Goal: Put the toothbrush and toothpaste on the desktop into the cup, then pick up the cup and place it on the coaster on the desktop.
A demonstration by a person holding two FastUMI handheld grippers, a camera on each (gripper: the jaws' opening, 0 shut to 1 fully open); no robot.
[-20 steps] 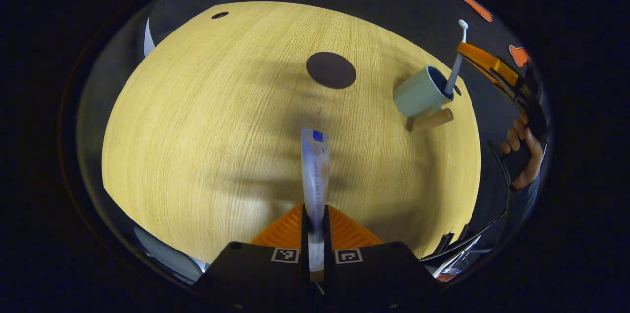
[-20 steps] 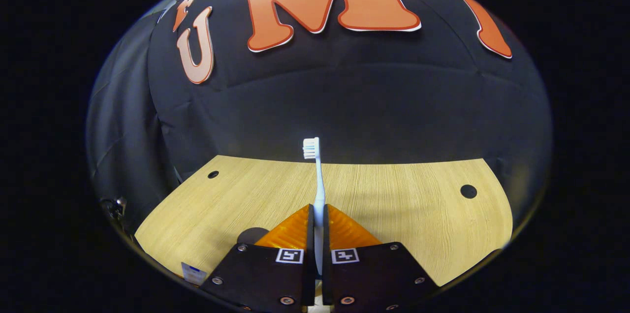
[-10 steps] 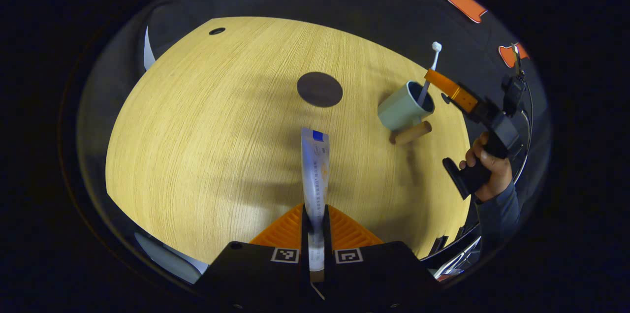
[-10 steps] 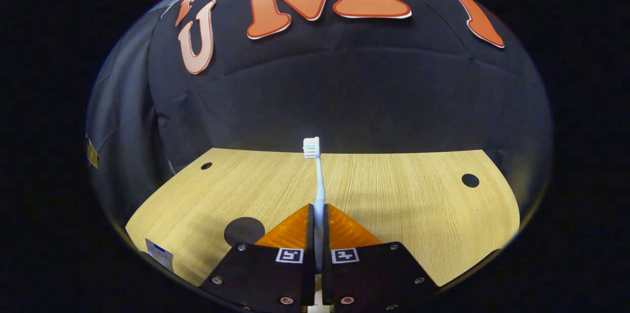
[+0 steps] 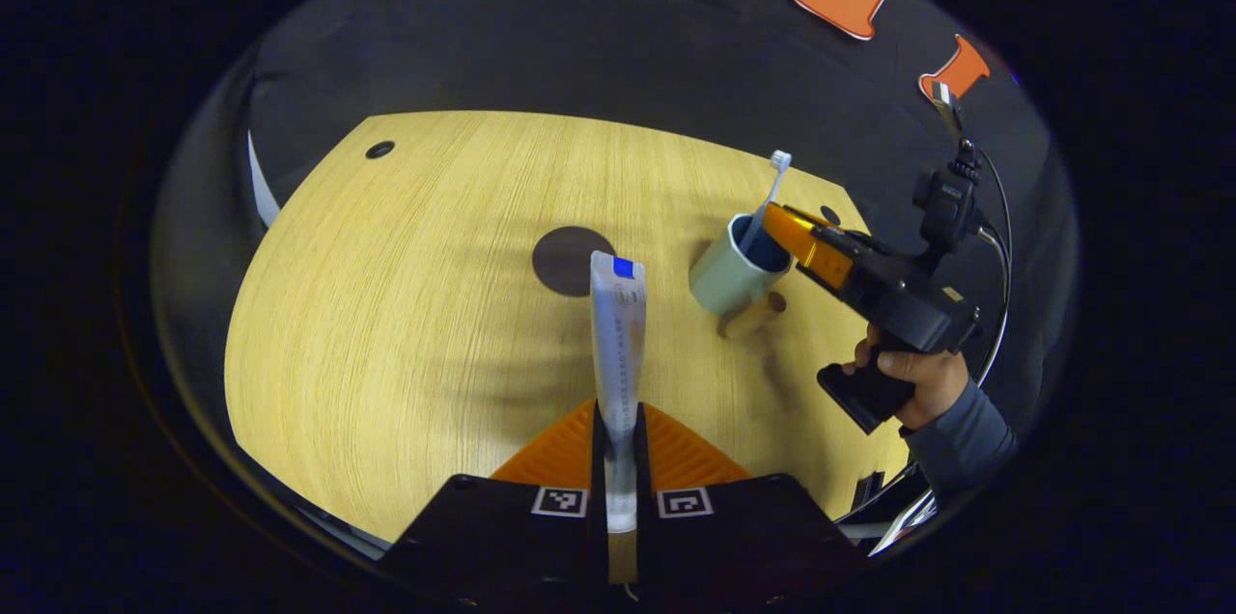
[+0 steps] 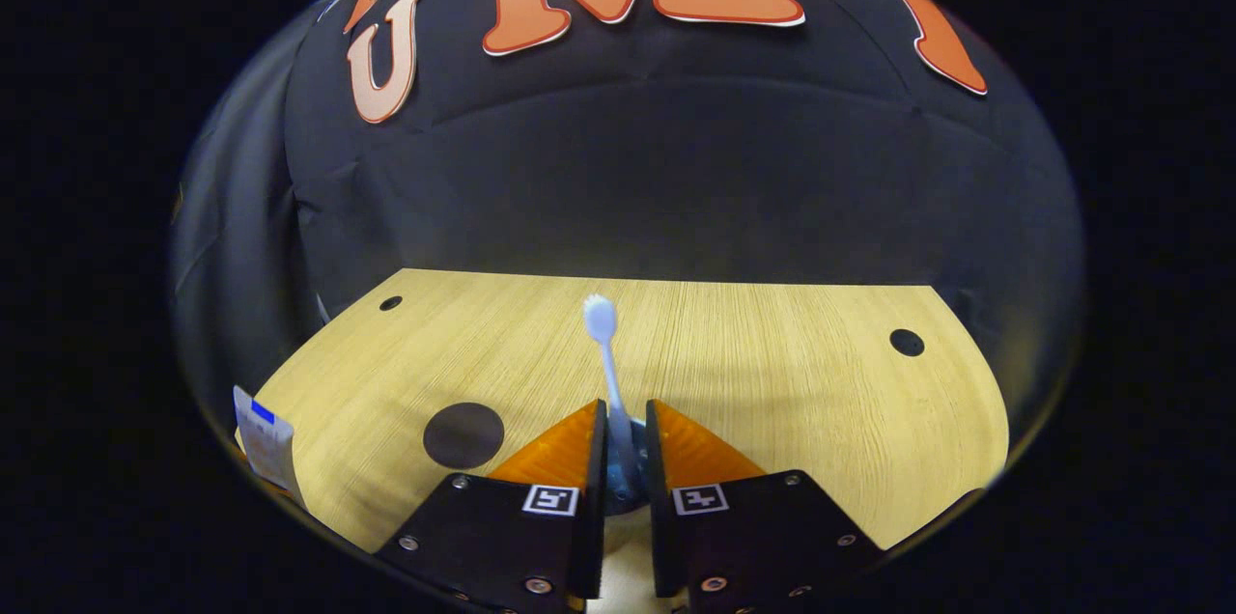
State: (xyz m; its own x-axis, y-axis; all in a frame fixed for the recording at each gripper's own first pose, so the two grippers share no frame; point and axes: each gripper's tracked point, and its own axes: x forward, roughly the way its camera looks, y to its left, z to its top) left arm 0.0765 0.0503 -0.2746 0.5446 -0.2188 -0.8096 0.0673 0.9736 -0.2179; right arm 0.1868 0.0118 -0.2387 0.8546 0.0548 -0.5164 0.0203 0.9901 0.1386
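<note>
Left gripper view: the left tongs (image 5: 618, 445) stay out of it, clamped on the toothpaste (image 5: 618, 334) above the bench (image 5: 386, 305), ready for its turn. Beyond lie the coaster (image 5: 572, 260) and the cup (image 5: 734, 268), where the right tongs (image 6: 623, 445), fingers slightly apart, release the toothbrush (image 6: 603, 344).

Right tongs (image 5: 784, 230) and toothbrush (image 5: 770, 184) crowd cup (image 5: 731, 271) mouth

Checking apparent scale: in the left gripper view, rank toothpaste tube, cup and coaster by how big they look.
1. toothpaste tube, though nearness inflates it
2. cup
3. coaster, close to the cup
</note>
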